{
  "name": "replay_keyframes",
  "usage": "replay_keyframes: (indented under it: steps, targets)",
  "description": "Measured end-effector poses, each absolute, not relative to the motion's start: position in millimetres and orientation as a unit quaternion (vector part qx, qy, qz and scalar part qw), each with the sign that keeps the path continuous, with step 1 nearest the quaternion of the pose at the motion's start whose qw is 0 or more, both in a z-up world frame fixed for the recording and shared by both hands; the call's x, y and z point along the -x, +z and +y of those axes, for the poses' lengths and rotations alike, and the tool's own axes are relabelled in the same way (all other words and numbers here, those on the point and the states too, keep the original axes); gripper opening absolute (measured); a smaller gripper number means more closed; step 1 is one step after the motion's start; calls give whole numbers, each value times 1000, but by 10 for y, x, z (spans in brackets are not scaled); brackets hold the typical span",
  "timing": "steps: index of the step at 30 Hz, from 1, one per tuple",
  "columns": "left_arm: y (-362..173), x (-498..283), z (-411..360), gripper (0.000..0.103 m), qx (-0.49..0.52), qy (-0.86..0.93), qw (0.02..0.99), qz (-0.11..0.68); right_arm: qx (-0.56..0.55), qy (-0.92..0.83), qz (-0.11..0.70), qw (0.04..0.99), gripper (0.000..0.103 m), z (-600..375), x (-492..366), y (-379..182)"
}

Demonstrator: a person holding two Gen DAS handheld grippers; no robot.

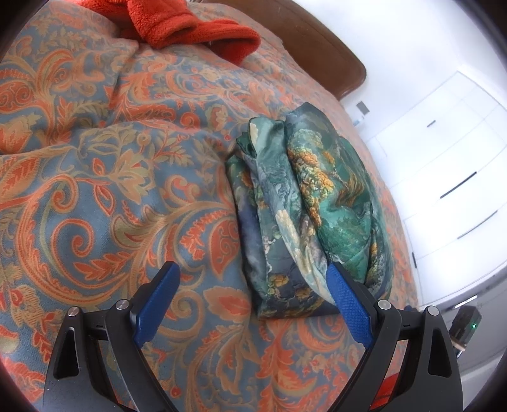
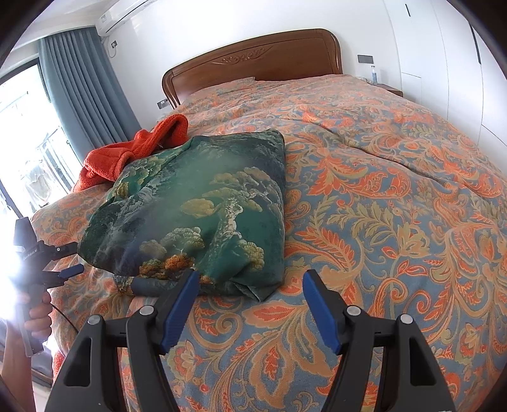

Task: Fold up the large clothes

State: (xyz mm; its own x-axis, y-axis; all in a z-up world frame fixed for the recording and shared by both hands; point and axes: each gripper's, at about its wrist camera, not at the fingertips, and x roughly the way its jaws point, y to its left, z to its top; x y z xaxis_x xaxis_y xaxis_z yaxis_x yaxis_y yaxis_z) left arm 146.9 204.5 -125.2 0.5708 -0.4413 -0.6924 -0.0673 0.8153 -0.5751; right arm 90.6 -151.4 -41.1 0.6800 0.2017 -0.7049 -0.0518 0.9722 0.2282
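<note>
Folded green garment (image 2: 196, 209) lying on bed (image 2: 380, 190) — left hand-held gripper (image 1: 253, 294) and right hand-held gripper (image 2: 250, 301) both gaping, holding nothing.

The folded green landscape-print garment (image 2: 202, 202) is smooth cloth with a soft satin sheen. Beneath it, the orange-and-blue paisley bedspread (image 2: 380, 196) looks matt and coarsely woven. The crumpled orange fleece garment (image 1: 196, 28) is nubbly and fuzzy. The brown carved wooden headboard (image 2: 253, 60) shines, polished.

A home bedroom: bed (image 2: 380, 190), wooden headboard (image 2: 253, 57), curtains (image 2: 79, 88).
</note>
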Motion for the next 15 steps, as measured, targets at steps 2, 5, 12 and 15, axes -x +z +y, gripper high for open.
replay_keyframes:
  steps: [2,5,12,15]
  targets:
    - [-1241,-1509,2058,94,288,-117,837,451,-95,71,394,911,70,-1504,-911,-409]
    - [-1200,-1602,2141,94,320,-137,828,439,-99,72,395,910,70,-1497,-926,-404]
    - [-1340,-2059,2176,92,389,-163,790,445,-104,69,390,912,70,-1530,-932,-343]
    - [-1511,-2278,2166,86,426,-158,768,452,-108,68,391,911,70,-1545,-950,-340]
